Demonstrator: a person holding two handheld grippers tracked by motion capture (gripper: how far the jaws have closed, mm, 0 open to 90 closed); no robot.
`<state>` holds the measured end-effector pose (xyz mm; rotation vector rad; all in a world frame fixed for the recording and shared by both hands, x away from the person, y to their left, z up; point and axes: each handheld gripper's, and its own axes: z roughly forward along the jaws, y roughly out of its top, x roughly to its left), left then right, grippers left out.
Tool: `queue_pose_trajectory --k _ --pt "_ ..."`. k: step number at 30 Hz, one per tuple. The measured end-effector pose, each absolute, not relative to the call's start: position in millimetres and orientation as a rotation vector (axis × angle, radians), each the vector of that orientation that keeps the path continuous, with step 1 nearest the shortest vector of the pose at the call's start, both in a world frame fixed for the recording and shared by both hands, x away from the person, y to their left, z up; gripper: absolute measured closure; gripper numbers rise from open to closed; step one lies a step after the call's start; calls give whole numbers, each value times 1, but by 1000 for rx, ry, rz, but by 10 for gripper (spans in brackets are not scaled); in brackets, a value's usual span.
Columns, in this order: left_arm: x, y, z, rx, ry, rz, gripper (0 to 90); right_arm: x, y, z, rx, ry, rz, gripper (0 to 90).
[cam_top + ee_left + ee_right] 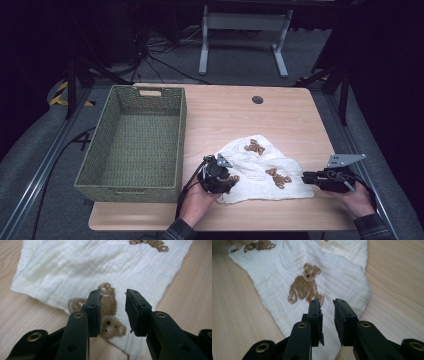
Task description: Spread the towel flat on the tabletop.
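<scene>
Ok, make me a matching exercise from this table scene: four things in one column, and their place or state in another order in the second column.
Things:
1. basket
2. cloth
3. left gripper
4. right gripper

Descriptions:
A. white with brown bears, lying on the table
B. jaws apart at the cloth's right edge in the high view
C. green woven, on the table's left
D. jaws apart over a printed bear's head

Pairs: 1-C, 2-A, 3-D, 4-B
</scene>
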<state>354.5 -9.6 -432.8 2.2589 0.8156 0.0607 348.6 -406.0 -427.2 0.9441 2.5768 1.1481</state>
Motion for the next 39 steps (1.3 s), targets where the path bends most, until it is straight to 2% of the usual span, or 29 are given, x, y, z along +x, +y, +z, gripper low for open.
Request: queue_pose_trajectory --k 7,20,22,29,39 --pt "367 -16 -439 2283 790 84 646 376 -387 -417 905 2569 1151 750" --pt "368 -13 -442 2304 794 115 615 439 -345 -406 874 2537 1144 750" --pt "367 -14 -443 2300 788 117 603 461 -334 -411 896 2534 1145 750" --pt "366 -14 -444 2304 774 124 584 495 -317 -427 924 2546 1110 747" --pt "366 -14 -446 2311 770 123 561 516 -314 -448 1006 2590 1039 765"
